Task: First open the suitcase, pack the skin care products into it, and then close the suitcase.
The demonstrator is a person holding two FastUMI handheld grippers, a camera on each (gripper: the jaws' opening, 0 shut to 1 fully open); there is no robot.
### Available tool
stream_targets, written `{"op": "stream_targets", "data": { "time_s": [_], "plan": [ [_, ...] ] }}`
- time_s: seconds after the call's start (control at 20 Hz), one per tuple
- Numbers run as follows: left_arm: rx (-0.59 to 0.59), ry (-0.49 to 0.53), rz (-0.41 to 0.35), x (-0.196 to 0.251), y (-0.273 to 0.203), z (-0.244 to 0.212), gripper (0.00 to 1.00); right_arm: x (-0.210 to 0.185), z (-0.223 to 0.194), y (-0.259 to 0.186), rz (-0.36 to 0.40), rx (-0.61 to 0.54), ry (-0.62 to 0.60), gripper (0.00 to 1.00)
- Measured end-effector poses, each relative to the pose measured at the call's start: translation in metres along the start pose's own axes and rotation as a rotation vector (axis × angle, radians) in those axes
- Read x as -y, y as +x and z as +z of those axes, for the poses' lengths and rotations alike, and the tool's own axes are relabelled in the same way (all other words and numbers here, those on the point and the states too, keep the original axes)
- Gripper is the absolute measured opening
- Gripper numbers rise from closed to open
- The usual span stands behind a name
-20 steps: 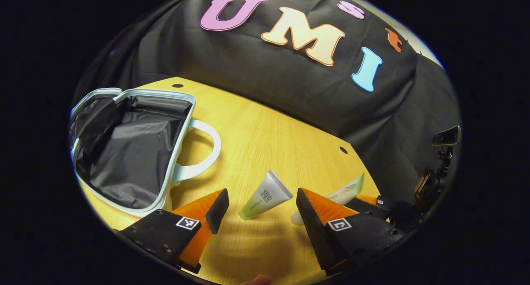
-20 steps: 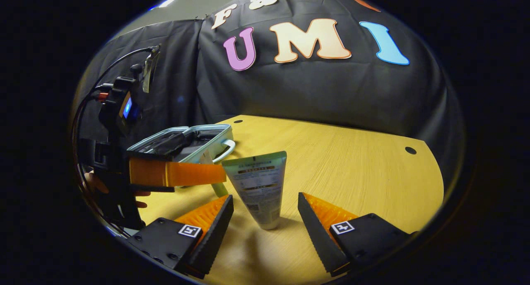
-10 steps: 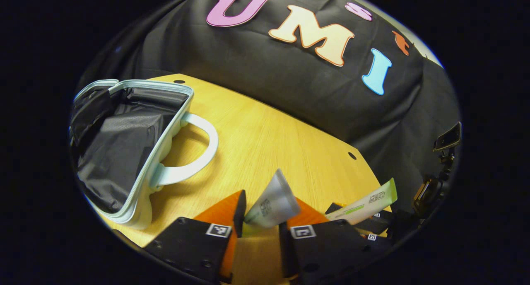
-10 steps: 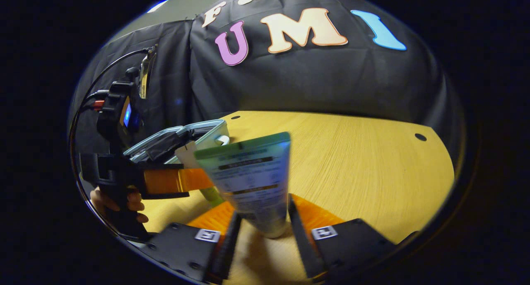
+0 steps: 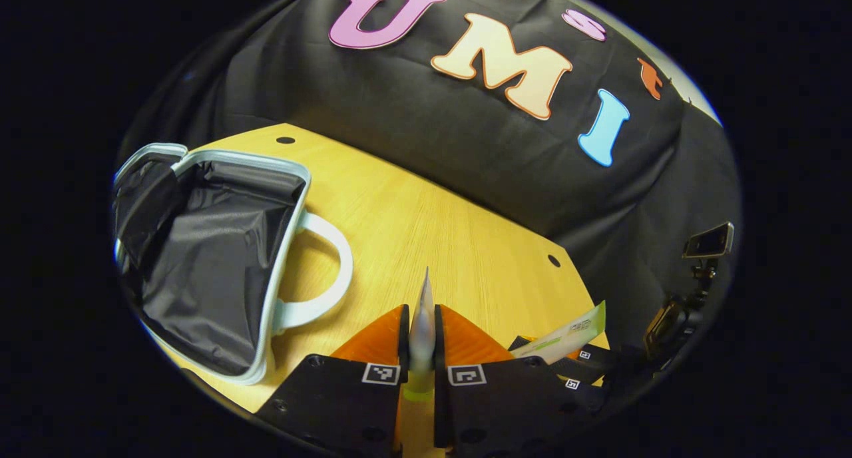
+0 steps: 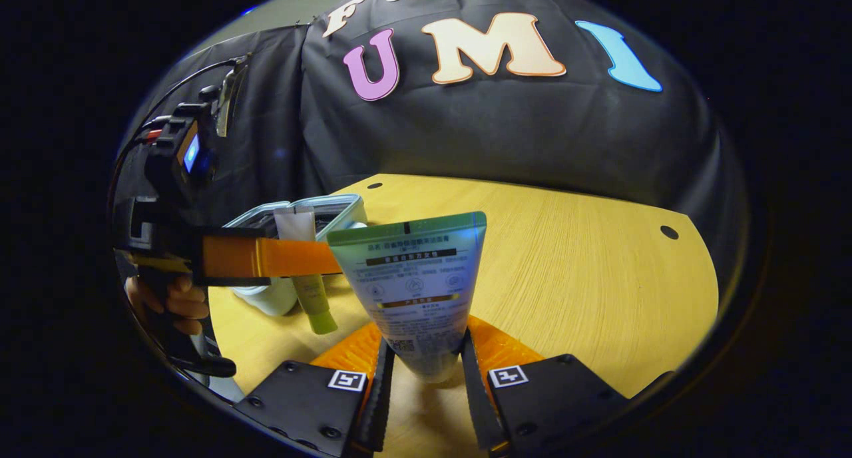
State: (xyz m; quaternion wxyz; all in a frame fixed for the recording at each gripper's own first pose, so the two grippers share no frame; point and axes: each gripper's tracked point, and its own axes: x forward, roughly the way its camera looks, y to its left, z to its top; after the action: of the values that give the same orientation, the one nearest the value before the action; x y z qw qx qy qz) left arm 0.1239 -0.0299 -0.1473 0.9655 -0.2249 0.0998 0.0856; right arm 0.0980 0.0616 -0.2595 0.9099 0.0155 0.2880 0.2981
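Lying open at the left of the pale wooden table (image 5: 426, 218), the light-blue hard-shell suitcase with a black fabric lining (image 5: 200, 271) shows its white loop handle (image 5: 326, 271) turned toward the middle; the left gripper (image 5: 421, 325) is clamped on a slim grey squeeze tube with a green cap (image 5: 422, 318), seen edge-on, its flat crimped end pointing away; the right gripper (image 6: 421, 351) is pinched on a wider pale-green squeeze tube with printed panels (image 6: 416, 285), low on the body near the cap; both tubes look light, soft and likely to buckle or slip, so holding close to the stiffer cap shoulder seems wisest; the suitcase's near corner and left side are cut off, and the fine print is unreadable.
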Motion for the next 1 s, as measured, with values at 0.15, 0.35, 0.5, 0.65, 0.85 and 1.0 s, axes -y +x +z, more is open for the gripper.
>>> {"op": "stream_targets", "data": {
  "time_s": [0.15, 0.35, 0.5, 0.65, 0.85, 1.0],
  "plan": [
    [0.014, -0.005, -0.007, -0.008, -0.017, 0.027, 0.12, -0.009, 0.019, -0.006, -0.014, 0.012, 0.009, 0.52],
    [0.021, -0.027, -0.005, -0.032, -0.04, 0.059, 0.12, -0.028, 0.035, -0.009, -0.039, 0.019, 0.019, 0.52],
    [0.005, -0.021, 0.027, -0.069, -0.056, 0.076, 0.12, -0.045, 0.044, -0.01, -0.058, 0.018, 0.019, 0.52],
    [-0.075, 0.007, 0.095, -0.118, -0.068, 0.073, 0.12, -0.068, 0.048, -0.007, -0.065, 0.008, 0.039, 0.52],
    [-0.207, 0.06, 0.176, -0.177, -0.078, 0.053, 0.12, -0.099, 0.052, 0.0, -0.068, -0.004, 0.022, 0.52],
    [-0.29, 0.055, 0.205, -0.208, -0.074, 0.033, 0.12, -0.125, 0.055, 0.005, -0.056, -0.012, 0.016, 0.52]
  ]
}}
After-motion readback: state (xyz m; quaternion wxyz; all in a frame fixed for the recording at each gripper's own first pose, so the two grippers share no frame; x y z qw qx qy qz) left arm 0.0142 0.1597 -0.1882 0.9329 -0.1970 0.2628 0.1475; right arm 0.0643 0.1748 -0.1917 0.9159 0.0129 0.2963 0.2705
